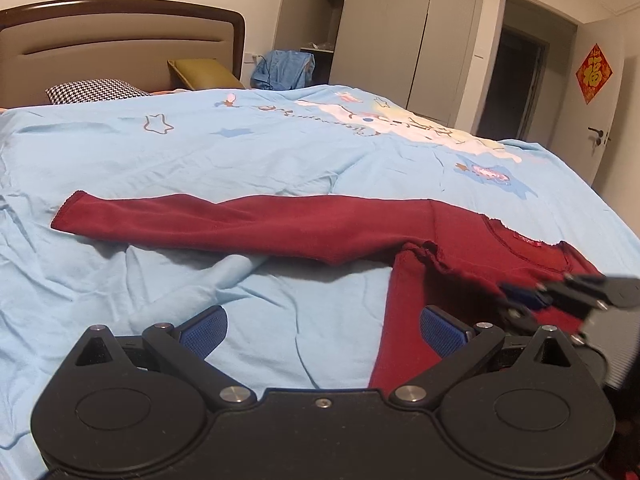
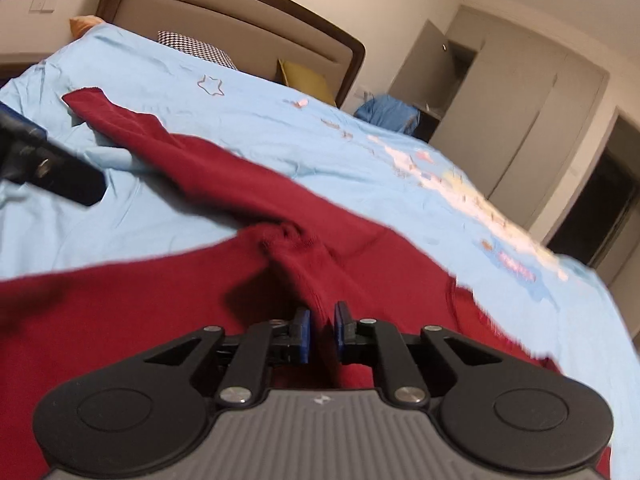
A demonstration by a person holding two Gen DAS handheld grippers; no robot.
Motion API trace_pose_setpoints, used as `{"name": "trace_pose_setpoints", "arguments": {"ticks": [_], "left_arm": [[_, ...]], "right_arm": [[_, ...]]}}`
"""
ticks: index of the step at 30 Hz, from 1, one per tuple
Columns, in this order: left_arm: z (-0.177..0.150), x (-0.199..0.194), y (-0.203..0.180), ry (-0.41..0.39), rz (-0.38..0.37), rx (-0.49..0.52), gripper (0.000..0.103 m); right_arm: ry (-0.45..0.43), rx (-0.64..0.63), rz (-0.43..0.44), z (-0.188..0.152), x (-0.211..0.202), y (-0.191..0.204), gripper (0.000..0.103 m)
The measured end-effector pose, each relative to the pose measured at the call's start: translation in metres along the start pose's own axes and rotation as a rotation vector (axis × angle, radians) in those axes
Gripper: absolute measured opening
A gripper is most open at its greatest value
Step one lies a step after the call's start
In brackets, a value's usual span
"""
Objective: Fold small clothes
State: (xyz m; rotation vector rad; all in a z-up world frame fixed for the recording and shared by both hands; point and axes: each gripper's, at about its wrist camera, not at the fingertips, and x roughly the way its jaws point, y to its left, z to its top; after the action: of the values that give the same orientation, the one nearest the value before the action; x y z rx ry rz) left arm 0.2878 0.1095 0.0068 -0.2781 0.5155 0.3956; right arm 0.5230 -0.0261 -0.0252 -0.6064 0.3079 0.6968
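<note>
**Red top on the bed, right tongs pinching its cloth**

Left wrist view. The left gripper [image 1: 322,330] stands wide open above the blue sheet [image 1: 240,148], its blue pads [image 1: 204,330] far apart and holding nothing. The red top [image 1: 472,240] lies on the sheet to the right of centre. One sleeve [image 1: 224,220] stretches flat to the left; a narrow strip of the cloth runs down toward the right pad. The right gripper [image 1: 516,300] reaches in from the right edge, at the top's near side. A headboard [image 1: 120,36] and wardrobe [image 1: 400,32] stand behind.

Right wrist view. The right gripper [image 2: 322,334] is nearly closed, its pads [image 2: 304,334] clamped on a raised ridge of the top [image 2: 140,312]. The cloth fills the foreground; the sleeve [image 2: 132,124] trails to the upper left. Part of the left gripper [image 2: 52,168] shows at the left edge, above the sheet [image 2: 260,120]; its opening cannot be told here.
</note>
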Motion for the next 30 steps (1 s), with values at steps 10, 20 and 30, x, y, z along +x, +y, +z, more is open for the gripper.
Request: {"name": "trace_pose_setpoints", "arguments": {"ticks": [10, 20, 30], "left_arm": [[0.011, 0.038, -0.049, -0.099, -0.101, 0.082, 0.102], [0.01, 0.106, -0.089, -0.075, -0.092, 0.117, 0.102], [0.006, 0.119, -0.09, -0.031, -0.092, 0.129, 0.102]], "right_arm": [[0.039, 0.358, -0.301, -0.061, -0.063, -0.123, 0.076], [0.18, 0.775, -0.431, -0.132, -0.047, -0.225, 0.053], [0.104, 0.891, -0.485, -0.16, -0.071, -0.25, 0.008]]}}
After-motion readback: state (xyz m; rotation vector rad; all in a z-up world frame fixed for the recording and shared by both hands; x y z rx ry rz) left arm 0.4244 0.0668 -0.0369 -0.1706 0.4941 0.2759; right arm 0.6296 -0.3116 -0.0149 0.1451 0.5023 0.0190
